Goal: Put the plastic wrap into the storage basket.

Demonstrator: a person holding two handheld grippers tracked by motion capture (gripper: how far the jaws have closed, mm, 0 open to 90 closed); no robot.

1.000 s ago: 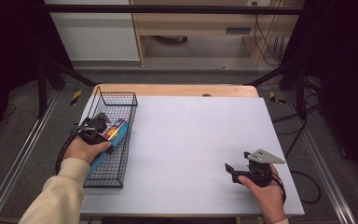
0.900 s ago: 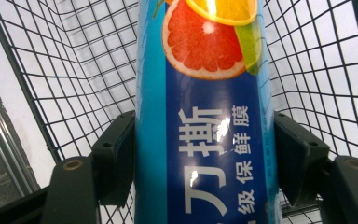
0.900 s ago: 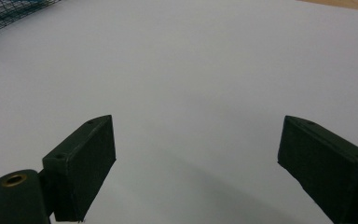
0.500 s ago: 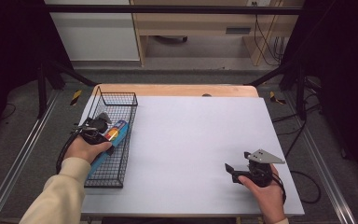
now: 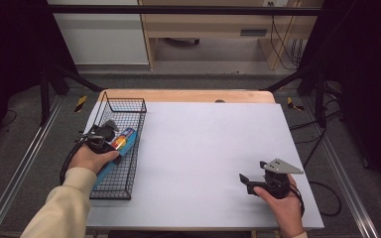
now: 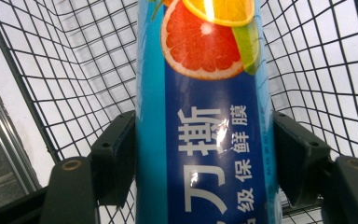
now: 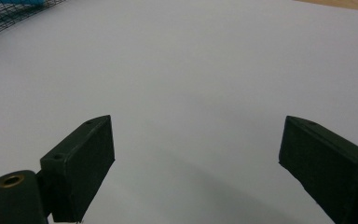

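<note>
A long blue box (image 5: 125,140) printed with citrus slices and white characters lies tilted inside a black wire basket (image 5: 124,100) at the table's left. My left gripper (image 5: 114,143) is shut on it. In the left gripper view the box (image 6: 205,116) runs up between the two jaws of my left gripper (image 6: 204,154), both pressed against its sides, with the basket's mesh (image 6: 74,70) behind. My right gripper (image 5: 246,184) rests near the table's front right, held by a hand. In the right gripper view my right gripper (image 7: 196,163) is open, with nothing between its jaws.
The white tabletop (image 5: 203,144) stretches bare between the basket and the right gripper. A wooden strip (image 5: 188,95) edges the far side. A corner of the basket (image 7: 9,14) appears at the top left of the right gripper view.
My left gripper and the blue box have shifted slightly toward the near side, a little lower in the basket. The right gripper has stayed where it was.
</note>
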